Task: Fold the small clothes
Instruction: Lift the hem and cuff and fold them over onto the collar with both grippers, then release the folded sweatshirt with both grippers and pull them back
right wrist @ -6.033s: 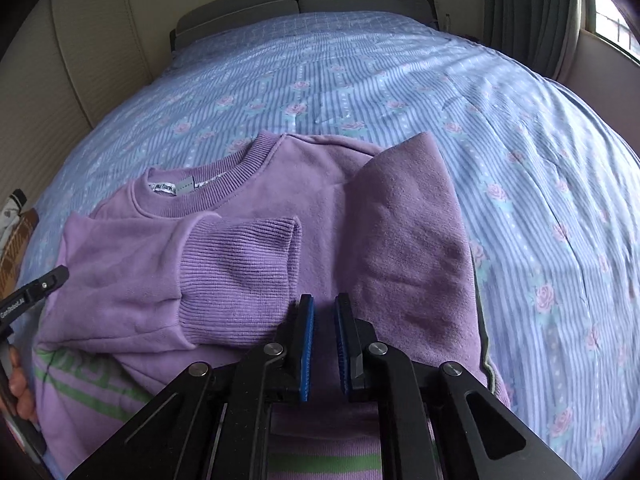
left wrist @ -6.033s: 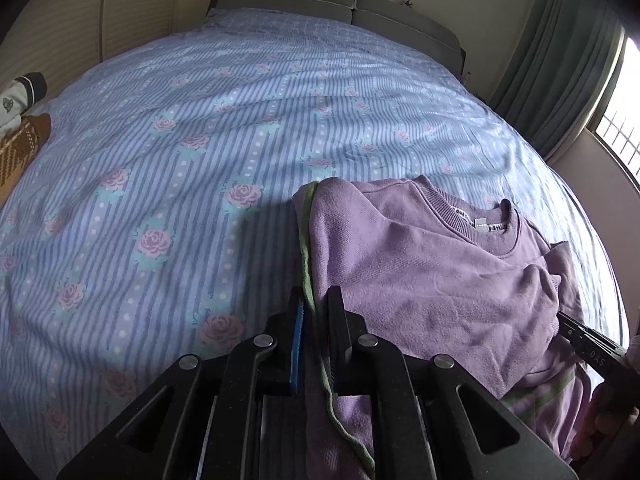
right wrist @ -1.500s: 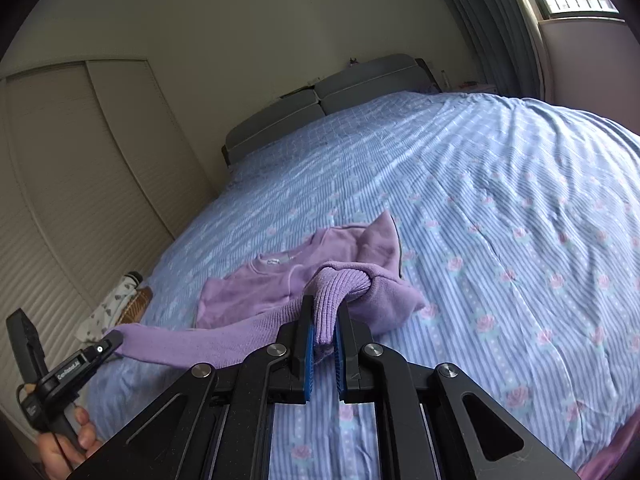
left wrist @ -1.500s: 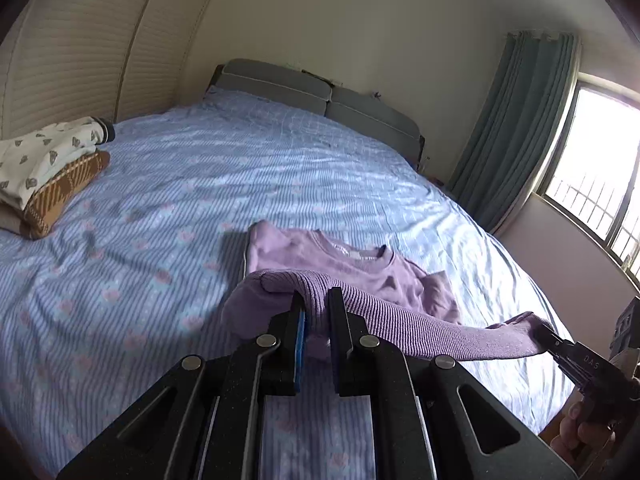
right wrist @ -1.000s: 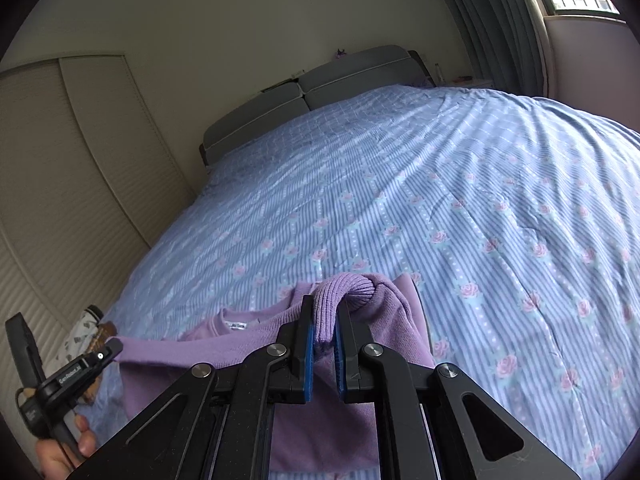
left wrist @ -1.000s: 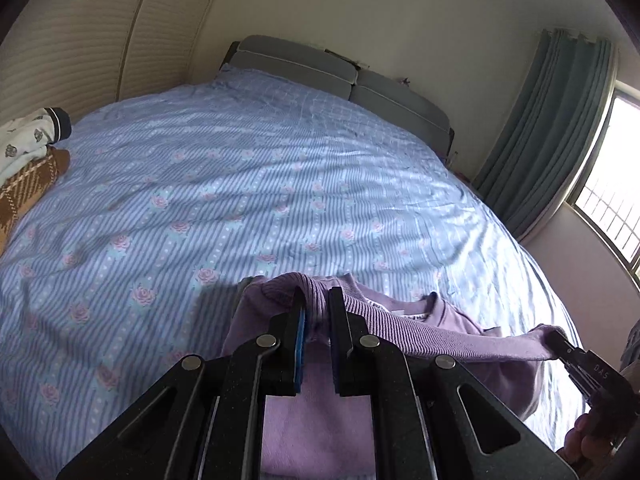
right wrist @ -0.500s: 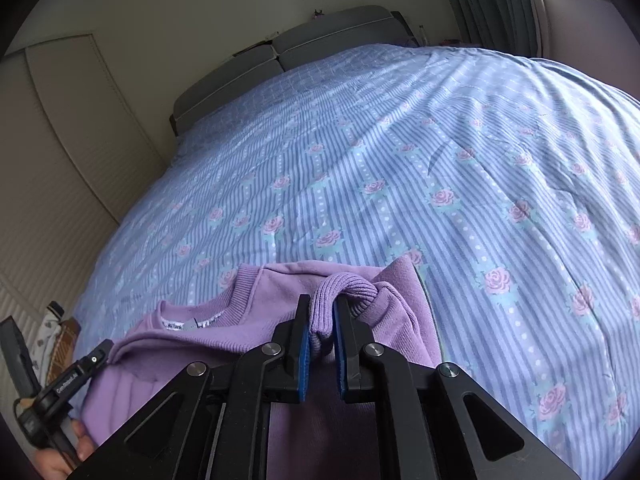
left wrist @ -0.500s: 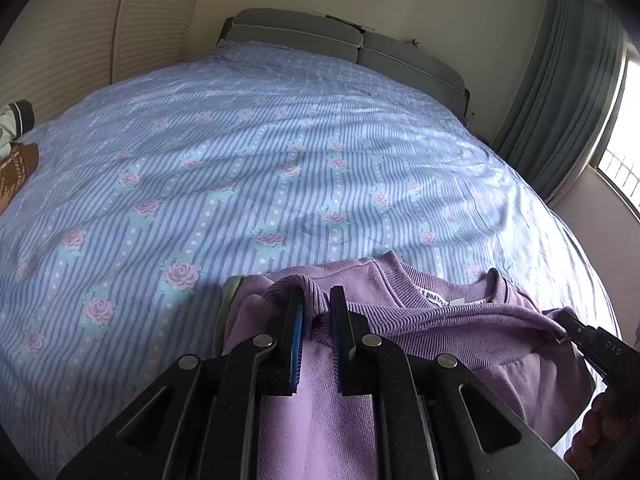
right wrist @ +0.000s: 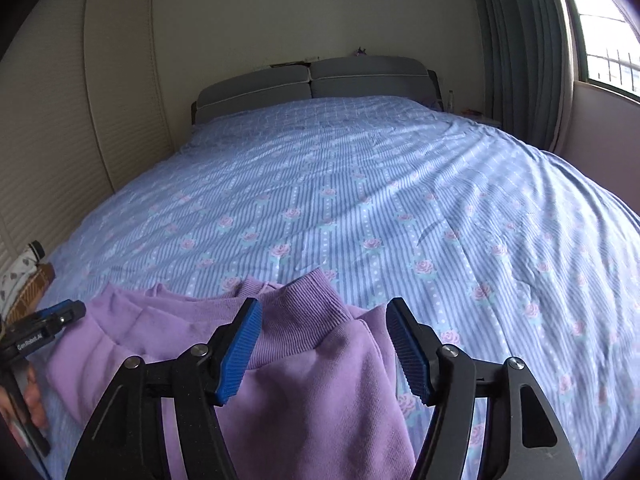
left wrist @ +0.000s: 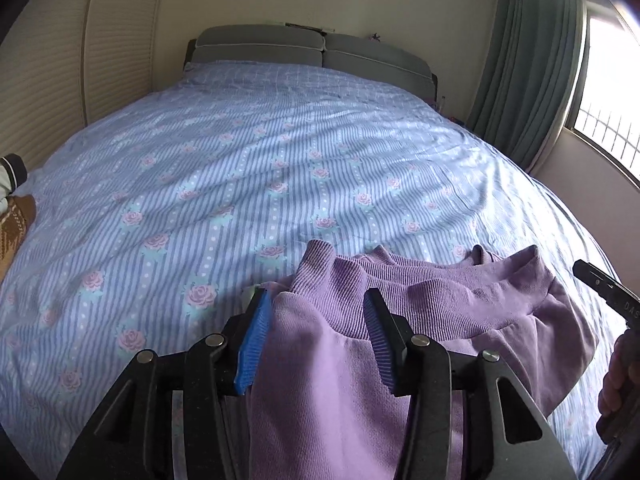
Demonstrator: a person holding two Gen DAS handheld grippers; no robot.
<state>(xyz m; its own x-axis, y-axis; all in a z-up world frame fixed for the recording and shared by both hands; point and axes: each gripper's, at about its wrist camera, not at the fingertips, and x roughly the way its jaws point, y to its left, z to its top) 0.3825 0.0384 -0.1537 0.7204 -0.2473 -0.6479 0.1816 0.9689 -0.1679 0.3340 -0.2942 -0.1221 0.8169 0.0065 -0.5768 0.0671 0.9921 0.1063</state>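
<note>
A purple sweatshirt [left wrist: 460,312] lies folded on the bed, its ribbed hem doubled over on top so that the neckline is hidden. My left gripper [left wrist: 315,294] stands over the hem's left corner. Its jaws are opening, and the cloth lies loose between them, free of the blue pads [left wrist: 252,332]. At the hem's right corner, my right gripper [right wrist: 323,305] is opening too, and the sweatshirt [right wrist: 312,400] lies slack between its fingers. Each view shows the other gripper at its edge: the right gripper [left wrist: 600,284] and the left gripper [right wrist: 52,320], both hand-held.
The bed has a blue striped cover with roses [left wrist: 280,168] and a grey headboard [left wrist: 312,48]. A small stack of folded clothes [left wrist: 12,216] sits at its left edge. Green curtains [left wrist: 532,60] and a window are on the right, slatted doors on the left.
Both grippers carried the ribbed hem forward and down onto the sweatshirt's upper part. They were shut on the hem's corners half a second ago and have since opened and let it go.
</note>
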